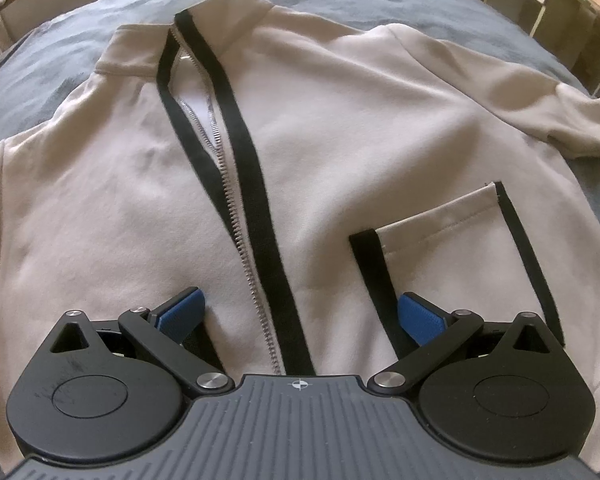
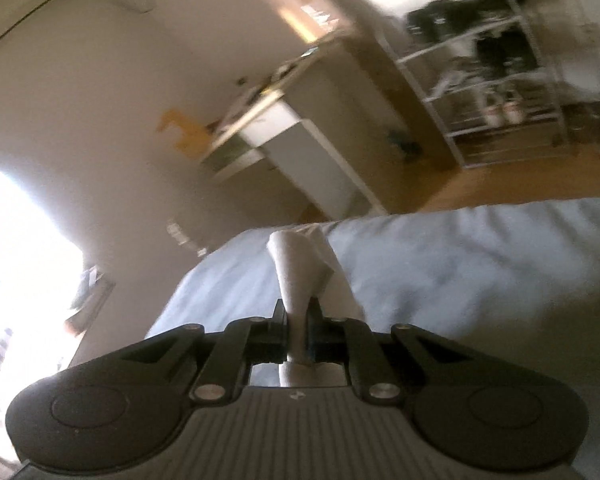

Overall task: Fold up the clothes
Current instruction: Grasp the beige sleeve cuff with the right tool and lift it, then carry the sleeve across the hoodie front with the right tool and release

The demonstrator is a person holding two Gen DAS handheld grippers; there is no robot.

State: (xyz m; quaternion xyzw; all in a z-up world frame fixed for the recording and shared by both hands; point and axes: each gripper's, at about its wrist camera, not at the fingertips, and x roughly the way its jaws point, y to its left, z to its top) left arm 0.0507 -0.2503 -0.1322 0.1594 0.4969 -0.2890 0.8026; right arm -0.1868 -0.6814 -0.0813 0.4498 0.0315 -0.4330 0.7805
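Observation:
A beige zip jacket (image 1: 340, 128) with black trim lies front up on the grey bed (image 1: 80, 32). Its zipper (image 1: 236, 216) is open at the top, and a pocket (image 1: 452, 248) sits on the right. My left gripper (image 1: 300, 314) is open just above the jacket's lower front, its blue pads (image 1: 184, 312) on either side of the zipper. In the right wrist view, my right gripper (image 2: 298, 320) is shut on a fold of beige fabric (image 2: 296, 268), likely a sleeve, lifted above the bed (image 2: 460, 264). That view is blurred.
A desk with shelves (image 2: 300, 128) and a wire shoe rack (image 2: 500, 92) stand past the bed. A bright window (image 2: 16, 248) is at the left. Wooden floor (image 2: 520, 180) shows beyond the bed edge.

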